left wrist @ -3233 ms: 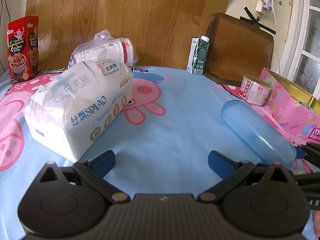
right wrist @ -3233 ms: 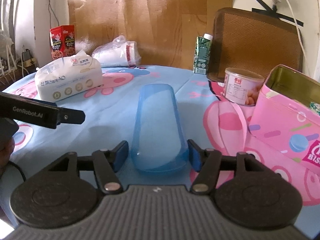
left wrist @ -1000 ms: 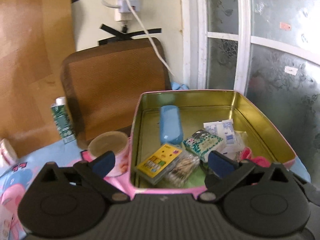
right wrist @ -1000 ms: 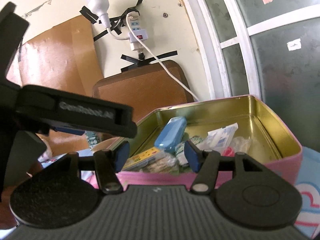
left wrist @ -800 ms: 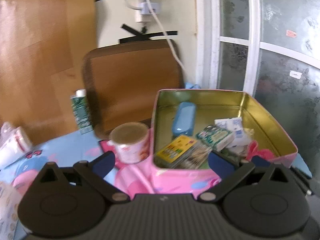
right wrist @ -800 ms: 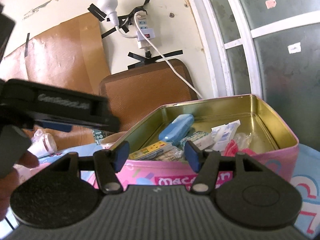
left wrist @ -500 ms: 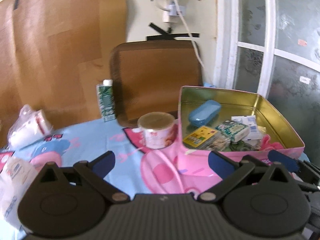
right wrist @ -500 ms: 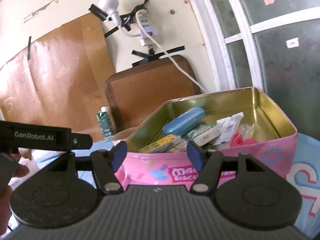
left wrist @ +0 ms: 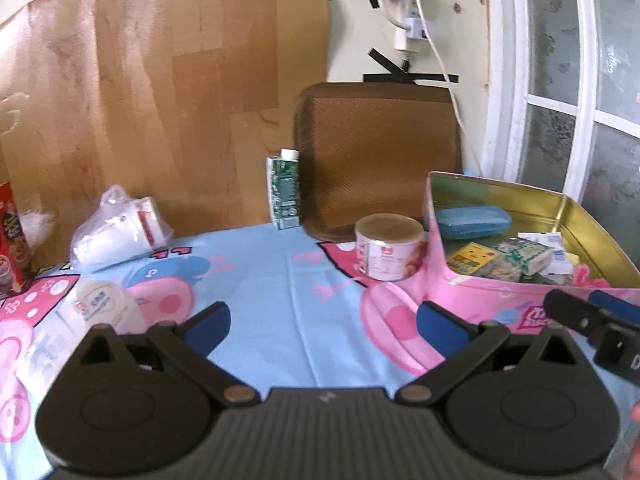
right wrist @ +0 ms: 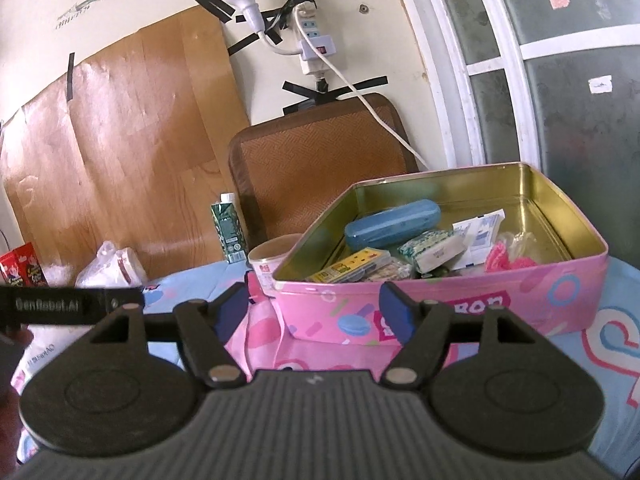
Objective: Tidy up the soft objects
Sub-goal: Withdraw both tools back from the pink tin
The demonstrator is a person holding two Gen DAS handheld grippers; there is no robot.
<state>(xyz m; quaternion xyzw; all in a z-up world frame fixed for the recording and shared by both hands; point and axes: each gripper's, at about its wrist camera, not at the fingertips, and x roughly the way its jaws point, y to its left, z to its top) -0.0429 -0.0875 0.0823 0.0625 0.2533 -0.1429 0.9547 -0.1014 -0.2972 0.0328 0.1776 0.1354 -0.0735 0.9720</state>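
Observation:
My left gripper (left wrist: 322,324) is open and empty above the blue cartoon tablecloth. A white tissue pack (left wrist: 92,312) lies just left of its left finger, and a plastic bag of white soft items (left wrist: 120,228) rests further back. My right gripper (right wrist: 313,312) faces the pink tin (right wrist: 440,308); its jaws are opening with nothing between them. A blue case (right wrist: 392,224) lies inside the tin among small packets. In the left wrist view the tin (left wrist: 500,296) stands at the right with the blue case (left wrist: 472,222) in it.
A food can (left wrist: 388,252) stands against the tin's left side. A green carton (left wrist: 284,194) and a brown chair back (left wrist: 380,152) are behind. A red box (left wrist: 12,236) sits at the far left. The other gripper's arm (right wrist: 72,304) crosses the right wrist view's left side.
The blue case, earlier on the cloth between my right fingers, now lies in the tin. My left gripper swung left from the tin toward the cloth. My right gripper drew back and its jaws widened.

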